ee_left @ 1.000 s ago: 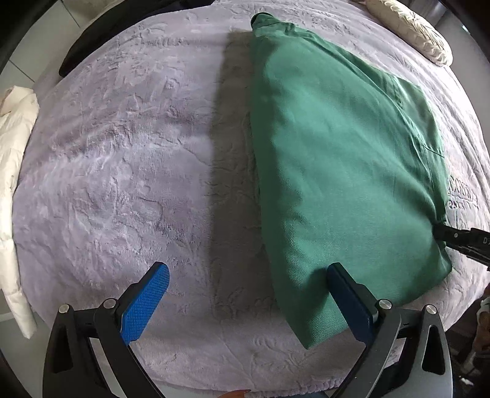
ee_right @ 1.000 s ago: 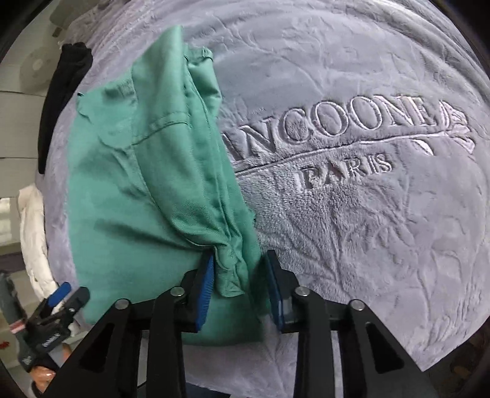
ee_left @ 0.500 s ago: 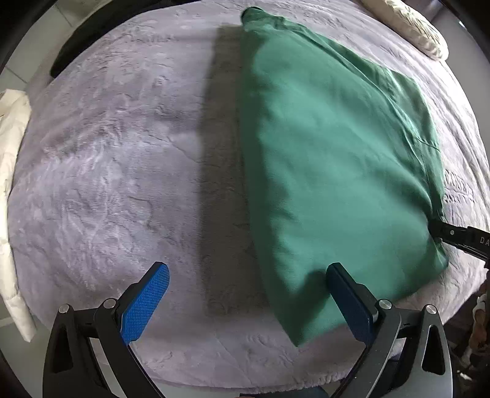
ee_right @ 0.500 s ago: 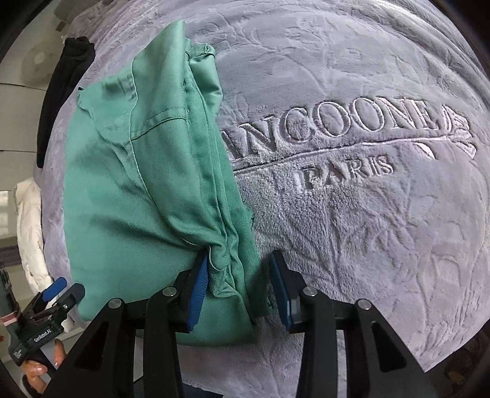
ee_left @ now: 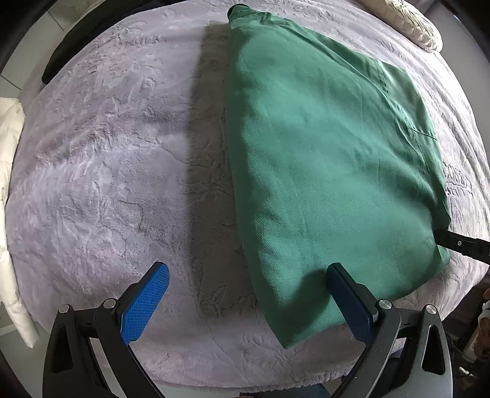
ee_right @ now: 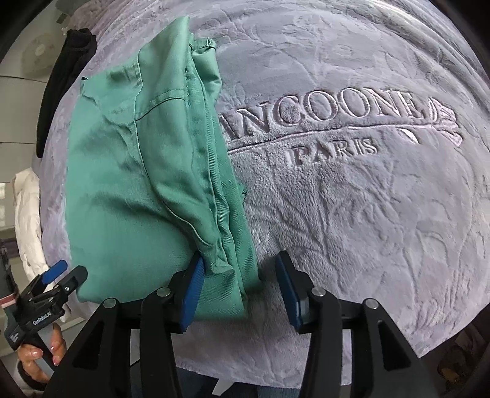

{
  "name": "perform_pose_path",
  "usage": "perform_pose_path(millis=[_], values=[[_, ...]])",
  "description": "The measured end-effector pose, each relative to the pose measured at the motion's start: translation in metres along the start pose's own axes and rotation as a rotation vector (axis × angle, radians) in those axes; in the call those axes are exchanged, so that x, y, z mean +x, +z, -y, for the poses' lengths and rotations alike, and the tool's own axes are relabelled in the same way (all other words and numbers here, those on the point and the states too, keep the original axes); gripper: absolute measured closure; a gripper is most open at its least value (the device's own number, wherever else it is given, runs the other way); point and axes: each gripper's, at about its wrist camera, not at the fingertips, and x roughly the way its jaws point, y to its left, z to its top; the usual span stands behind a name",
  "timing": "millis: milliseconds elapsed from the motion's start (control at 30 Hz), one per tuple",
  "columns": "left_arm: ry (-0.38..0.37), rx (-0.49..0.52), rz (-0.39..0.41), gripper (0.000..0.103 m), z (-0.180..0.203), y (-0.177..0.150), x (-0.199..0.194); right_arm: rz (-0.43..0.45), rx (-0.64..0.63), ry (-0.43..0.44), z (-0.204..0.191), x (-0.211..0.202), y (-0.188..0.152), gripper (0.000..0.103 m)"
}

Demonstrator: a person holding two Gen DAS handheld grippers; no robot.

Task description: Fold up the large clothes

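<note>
A folded green garment (ee_left: 321,171) lies flat on a lilac plush blanket (ee_left: 107,171). My left gripper (ee_left: 248,303) is open above the garment's near left corner and holds nothing. In the right wrist view the garment (ee_right: 137,189) lies at the left, with its layered edges toward me. My right gripper (ee_right: 242,290) is open around the garment's near right edge, and the cloth lies loose between the jaws. The left gripper also shows in the right wrist view (ee_right: 52,281), and the tip of the right gripper shows in the left wrist view (ee_left: 459,243).
The blanket carries embossed lettering (ee_right: 330,122) to the right of the garment. A black garment (ee_right: 67,85) lies at the far left edge. A white padded garment (ee_left: 9,196) hangs off the left side. A cream pillow (ee_left: 413,24) lies at the far right.
My right gripper has opened and let go of the garment's edge, which has dropped onto the blanket. The left gripper has stayed open.
</note>
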Motion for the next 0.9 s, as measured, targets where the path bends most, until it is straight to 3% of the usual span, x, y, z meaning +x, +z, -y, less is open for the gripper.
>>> perform_pose_path(millis=[500,600,900], values=[[0.006,0.007,-0.003,0.0,0.001,0.007,-0.001,0.032,-0.011,0.013,0.017,-0.046,-0.008,0.042],[0.008,0.003,0.0,0.0,0.0,0.009,-0.003,0.036,-0.01,0.012,0.018,-0.05,-0.003,0.032],[0.028,0.004,0.015,0.0,-0.003,0.014,-0.015,0.042,-0.015,0.028,0.002,-0.06,0.0,0.026]])
